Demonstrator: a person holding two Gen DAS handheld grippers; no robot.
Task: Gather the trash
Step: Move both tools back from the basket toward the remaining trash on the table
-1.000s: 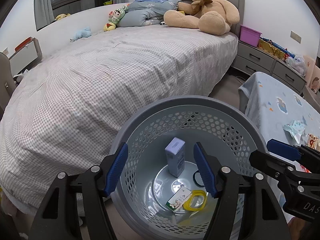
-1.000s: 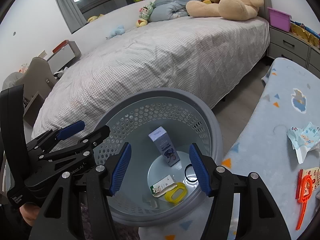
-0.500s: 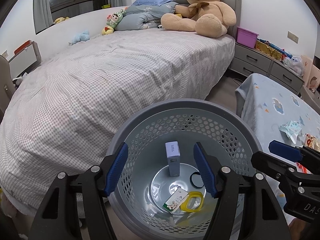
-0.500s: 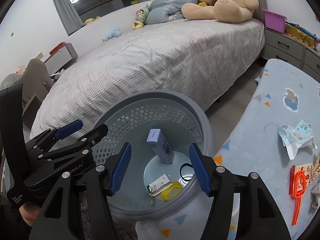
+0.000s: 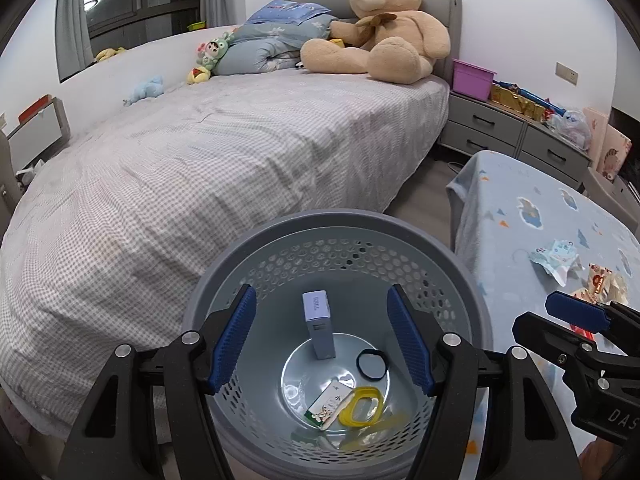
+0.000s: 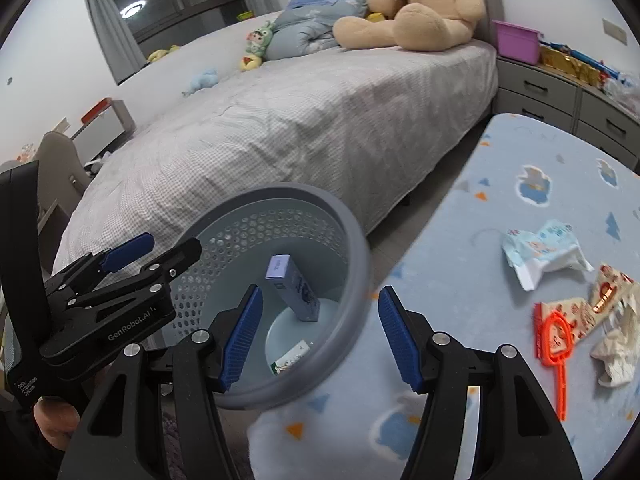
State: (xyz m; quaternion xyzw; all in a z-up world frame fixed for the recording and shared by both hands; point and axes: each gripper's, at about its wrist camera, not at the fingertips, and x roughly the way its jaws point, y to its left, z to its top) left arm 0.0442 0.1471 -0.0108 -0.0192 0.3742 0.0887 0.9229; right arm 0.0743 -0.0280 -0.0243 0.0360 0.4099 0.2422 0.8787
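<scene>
A grey perforated basket (image 5: 336,220) stands between the bed and a table. Inside it are a small pale box (image 5: 318,324), a black ring (image 5: 372,365), a yellow ring (image 5: 362,400) and a printed packet (image 5: 326,400). My left gripper (image 5: 320,288) hangs open above the basket with nothing between its fingers. My right gripper (image 6: 320,292) is open and empty too, over the basket's rim (image 6: 352,240) and the table edge. On the table lie a crumpled blue-white wrapper (image 6: 540,252), an orange plastic piece (image 6: 556,344), torn packaging (image 6: 600,300) and a white tissue (image 6: 616,352).
The table is covered by a light blue blanket (image 6: 520,152). A bed (image 5: 220,168) with a large teddy bear (image 5: 380,28) fills the background. Grey drawers (image 5: 500,128) stand against the far wall. The left gripper (image 6: 172,243) shows at the left of the right wrist view.
Both grippers have drifted back and slightly up from the basket. In the right wrist view the basket has slid left and more of the table's litter has come into sight. Both stay open.
</scene>
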